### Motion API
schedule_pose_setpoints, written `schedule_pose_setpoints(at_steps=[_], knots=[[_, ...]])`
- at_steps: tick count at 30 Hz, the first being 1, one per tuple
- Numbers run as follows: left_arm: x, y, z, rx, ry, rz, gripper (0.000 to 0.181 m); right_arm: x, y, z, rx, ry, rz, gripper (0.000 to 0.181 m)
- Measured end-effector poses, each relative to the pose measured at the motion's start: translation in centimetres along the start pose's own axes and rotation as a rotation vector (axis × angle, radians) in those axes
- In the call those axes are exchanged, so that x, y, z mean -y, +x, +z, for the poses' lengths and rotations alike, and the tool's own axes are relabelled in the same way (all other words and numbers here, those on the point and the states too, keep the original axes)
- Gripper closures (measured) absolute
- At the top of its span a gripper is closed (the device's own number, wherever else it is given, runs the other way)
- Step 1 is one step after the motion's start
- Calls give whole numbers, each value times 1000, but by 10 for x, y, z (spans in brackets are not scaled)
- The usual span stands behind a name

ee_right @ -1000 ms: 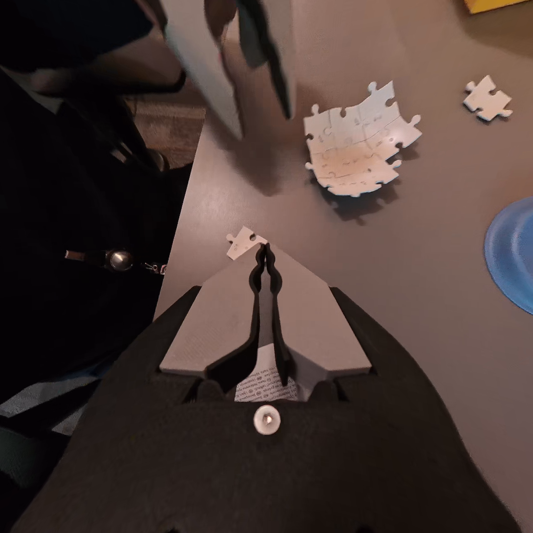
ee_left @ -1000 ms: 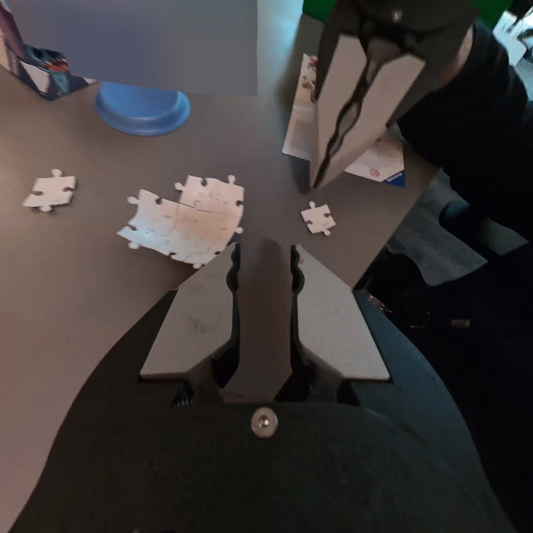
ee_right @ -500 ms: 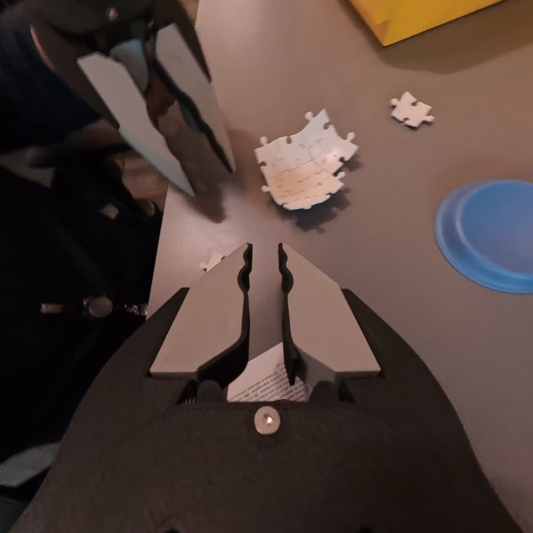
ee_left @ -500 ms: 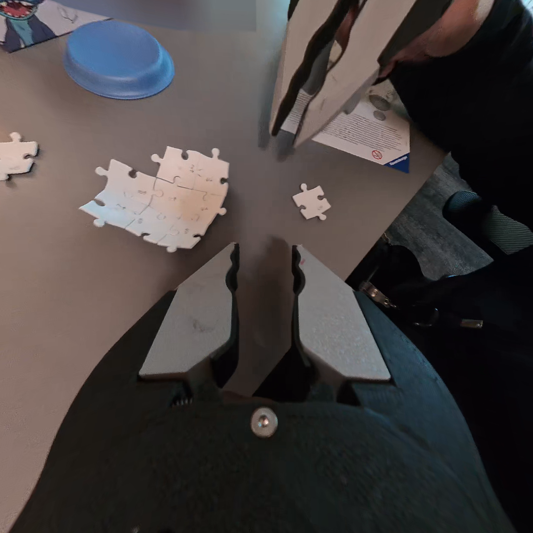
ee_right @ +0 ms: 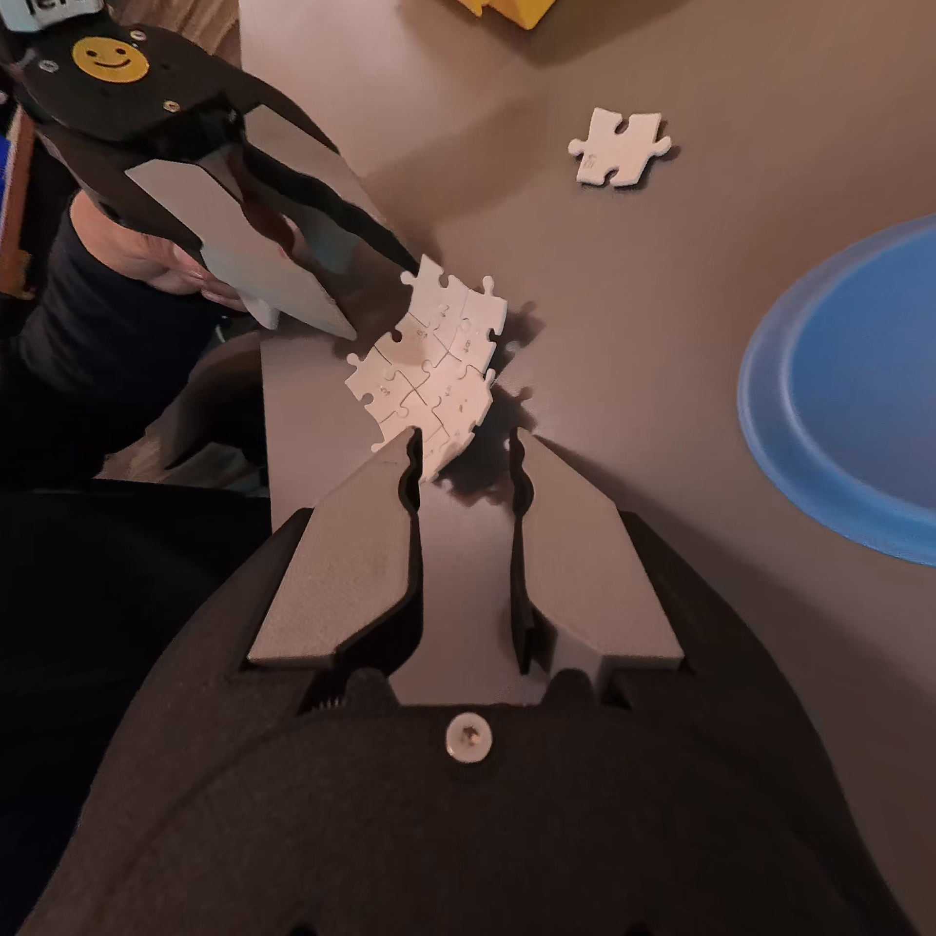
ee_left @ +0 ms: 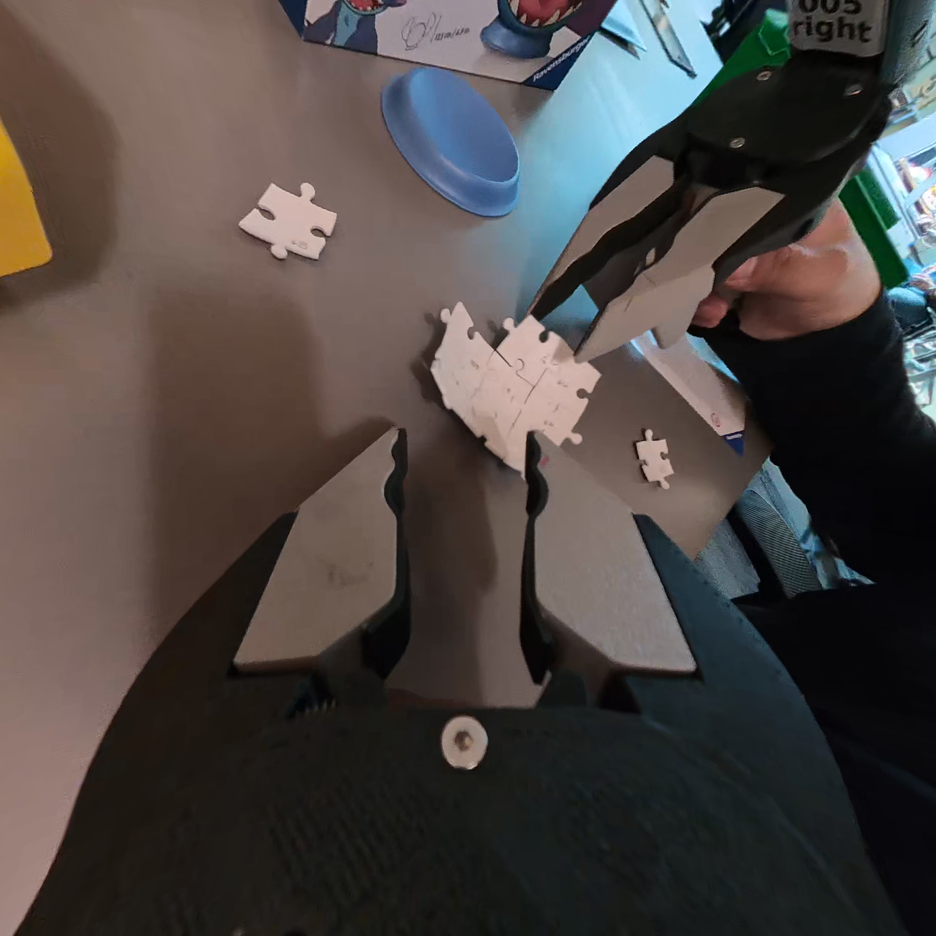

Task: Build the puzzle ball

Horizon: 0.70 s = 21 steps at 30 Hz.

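A curved patch of several joined white puzzle pieces [ee_left: 511, 390] lies on the grey table [ee_left: 202, 405], tipped up on one side; it also shows in the right wrist view [ee_right: 435, 364]. My left gripper [ee_left: 463, 445] is open and empty, its right fingertip at the patch's near edge. My right gripper [ee_right: 465, 440] is open and empty, its left fingertip over the patch's opposite edge. Each gripper shows in the other's view, the right one [ee_left: 557, 337] and the left one [ee_right: 382, 299], with tips at the patch. A loose white piece [ee_left: 288, 223] lies apart.
A blue round stand [ee_left: 451, 147] sits behind the patch, with the puzzle box [ee_left: 440, 30] beyond it. A yellow box [ee_left: 15, 212] is at the left. A small loose piece [ee_left: 655, 463] and a leaflet [ee_left: 709, 405] lie near the table's edge by the person. The loose white piece [ee_left: 288, 223] lies around 9 centimetres away from my left fingertips. The right camera catches it too, in the right wrist view [ee_right: 615, 145].
Both grippers have closed in on the patch from opposite sides. The right gripper, shut a second ago, has opened wide. The patch has turned and tipped up.
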<state>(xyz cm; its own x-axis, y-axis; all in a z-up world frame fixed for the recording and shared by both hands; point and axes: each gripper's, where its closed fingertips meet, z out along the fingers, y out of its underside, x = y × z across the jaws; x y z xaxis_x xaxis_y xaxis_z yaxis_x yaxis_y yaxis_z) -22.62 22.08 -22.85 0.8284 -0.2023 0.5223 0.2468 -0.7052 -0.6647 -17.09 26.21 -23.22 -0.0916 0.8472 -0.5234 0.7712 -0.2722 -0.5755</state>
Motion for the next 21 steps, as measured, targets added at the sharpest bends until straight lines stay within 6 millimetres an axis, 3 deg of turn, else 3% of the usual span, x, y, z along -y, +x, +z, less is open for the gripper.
schedule_pose_setpoints(at_steps=[4,9,21], knots=[[5,3,14,-48,-26,-14,142,-2,-4,10,97,-12,62,164],[11,7,22,-58,-20,34,179,1,-6,10,135,29,36,179],[15,23,23,-99,20,144,181,-6,-11,7,174,27,1,174]])
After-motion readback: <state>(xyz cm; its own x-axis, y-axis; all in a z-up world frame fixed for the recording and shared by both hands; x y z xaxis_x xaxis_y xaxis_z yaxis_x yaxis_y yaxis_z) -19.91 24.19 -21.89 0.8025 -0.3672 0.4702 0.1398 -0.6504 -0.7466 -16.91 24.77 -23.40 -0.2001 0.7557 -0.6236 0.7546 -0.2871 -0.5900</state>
